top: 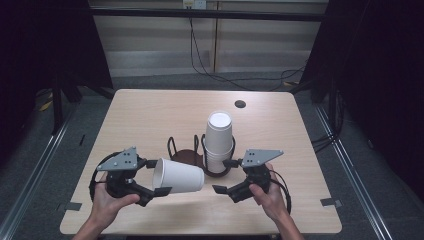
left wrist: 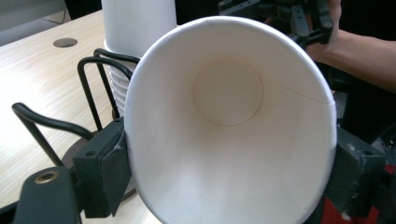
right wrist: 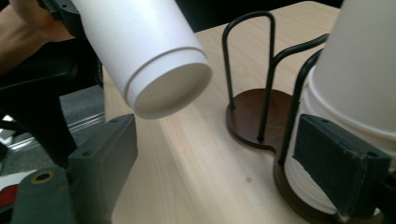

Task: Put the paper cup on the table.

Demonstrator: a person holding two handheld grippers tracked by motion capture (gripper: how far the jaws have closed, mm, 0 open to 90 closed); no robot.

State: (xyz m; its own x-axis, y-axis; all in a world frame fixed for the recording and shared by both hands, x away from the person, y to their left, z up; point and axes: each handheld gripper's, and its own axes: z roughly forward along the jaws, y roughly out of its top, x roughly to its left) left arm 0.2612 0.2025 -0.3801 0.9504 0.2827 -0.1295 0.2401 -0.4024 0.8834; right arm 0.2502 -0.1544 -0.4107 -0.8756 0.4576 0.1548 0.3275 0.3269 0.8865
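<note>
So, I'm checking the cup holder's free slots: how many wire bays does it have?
2. One bay holds the stack of paper cups; the other bay, to its left in the high view, stands empty on its brown base.

Probably a lab recording booth: black curtains [top: 45, 45] flank a lone wooden table [top: 150, 115], cables [top: 225, 75] trailing across grey floor.

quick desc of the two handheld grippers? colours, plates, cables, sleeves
Left gripper and right gripper: matte black bodies, blocky dark-grey jaws with screw holes. Each carries a grey three-cornered plate dotted with small holes, and a black cable looping behind. No sleeves visible; forearms bare.
</note>
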